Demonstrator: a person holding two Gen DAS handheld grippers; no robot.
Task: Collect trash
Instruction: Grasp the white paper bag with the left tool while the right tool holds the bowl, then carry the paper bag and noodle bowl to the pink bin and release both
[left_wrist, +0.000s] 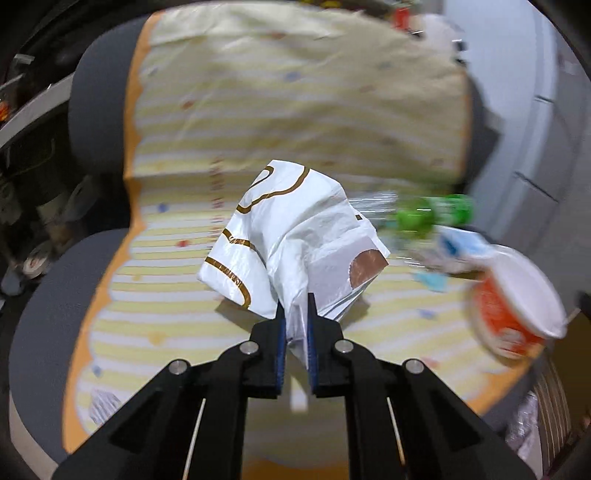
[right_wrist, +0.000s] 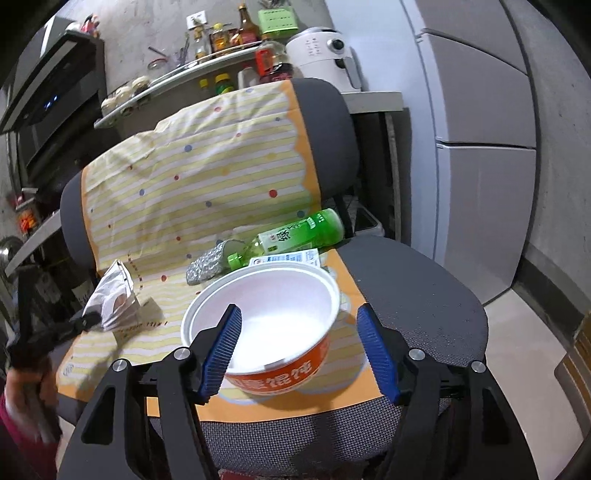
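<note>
A white plastic bag with brown print is pinched by its twisted neck in my left gripper, which is shut on it; the bag hangs just over the cloth-covered chair seat. The right wrist view shows that same bag at the left with the left gripper on it. My right gripper stands open around the near side of an orange and white instant-noodle bowl, its left pad over the rim. Behind the bowl lie a green bottle, a crumpled silver wrapper and a blue-and-white paper packet.
A grey office chair carries a yellow striped cloth over seat and back. Behind it are shelves with sauce bottles and a white appliance. A grey fridge stands to the right, and a person's hand and sleeve at the left.
</note>
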